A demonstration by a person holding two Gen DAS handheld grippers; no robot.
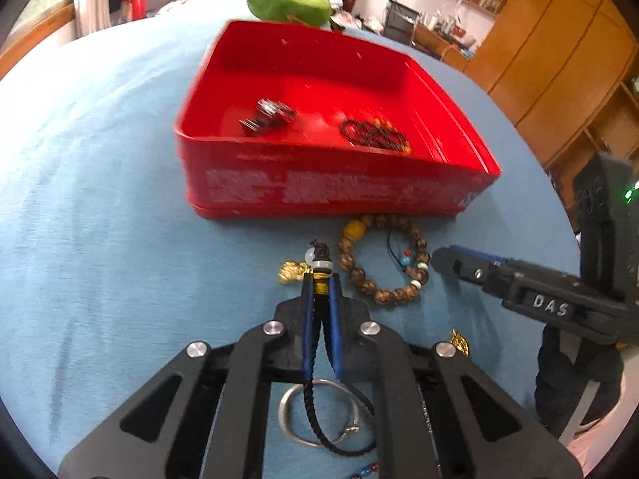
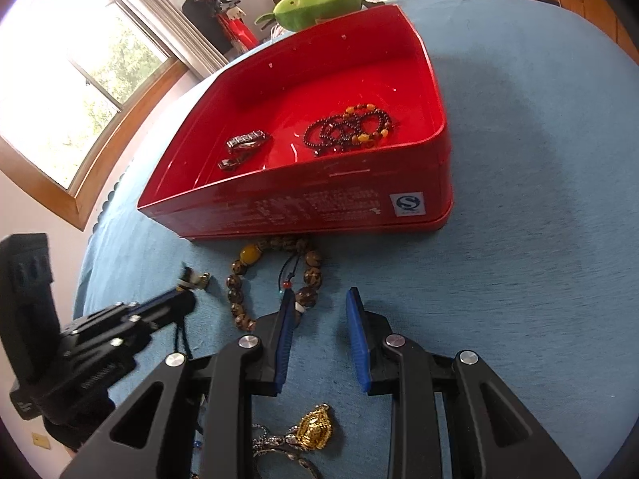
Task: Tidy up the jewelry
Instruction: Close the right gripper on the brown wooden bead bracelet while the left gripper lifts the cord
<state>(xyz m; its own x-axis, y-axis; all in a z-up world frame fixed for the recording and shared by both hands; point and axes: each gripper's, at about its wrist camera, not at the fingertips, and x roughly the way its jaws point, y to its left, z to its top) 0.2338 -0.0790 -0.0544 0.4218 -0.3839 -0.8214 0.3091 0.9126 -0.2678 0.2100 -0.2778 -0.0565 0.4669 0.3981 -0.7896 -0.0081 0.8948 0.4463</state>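
My left gripper [image 1: 320, 283] is shut on a black braided cord charm [image 1: 321, 265]. Its pale ring and gold trinket poke out past the fingertips, and its loop hangs below. The right wrist view shows that gripper [image 2: 179, 303] at the left with the charm [image 2: 193, 279] at its tip. A wooden bead bracelet [image 1: 383, 295] lies on the cloth just ahead, against the red box [image 1: 319, 195]. My right gripper [image 2: 319, 311] stands open over the cloth with nothing between its pads. Its left finger [image 2: 285, 319] is beside the wooden bracelet [image 2: 235, 299].
Inside the red box [image 2: 435, 183] lie a silver link bracelet [image 2: 247, 143] and dark bead strands [image 2: 347, 127]. A silver bangle [image 1: 287, 423] lies under my left gripper and a gold pendant [image 2: 315, 427] under my right. A green plush toy [image 2: 319, 0] sits behind the box.
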